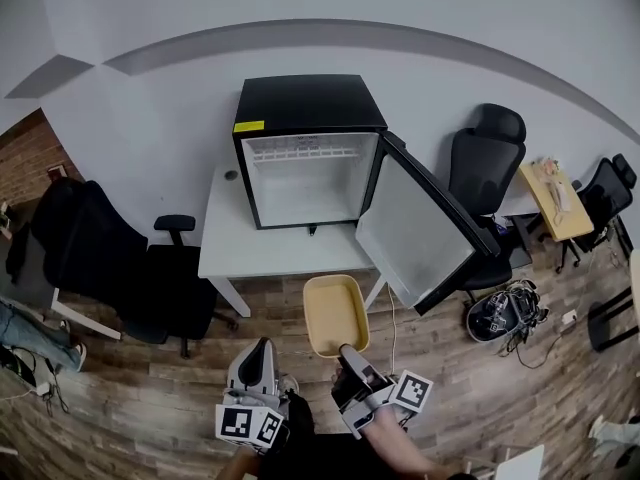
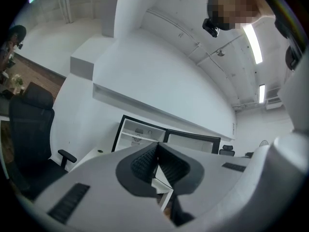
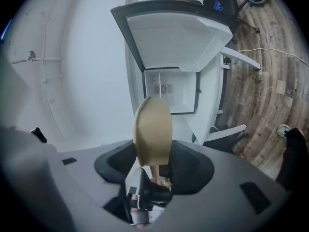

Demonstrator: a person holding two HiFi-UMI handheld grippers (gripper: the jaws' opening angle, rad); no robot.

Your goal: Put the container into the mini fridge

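Your left gripper [image 2: 157, 148] has its two grey jaws pressed together, and nothing sits between them. Past their tips you see the small black fridge with a white inside [image 2: 139, 133]. Its black-edged door [image 2: 193, 142] stands open on the right. The fridge sits on a white table [image 2: 91, 154]. A black office chair [image 2: 28, 129] stands on the left, near the table. A long ceiling light [image 2: 253, 42] glows up high.

White table [image 1: 228, 253] on wood floor [image 1: 450, 388], black mini fridge [image 1: 305, 103] standing on it, door open
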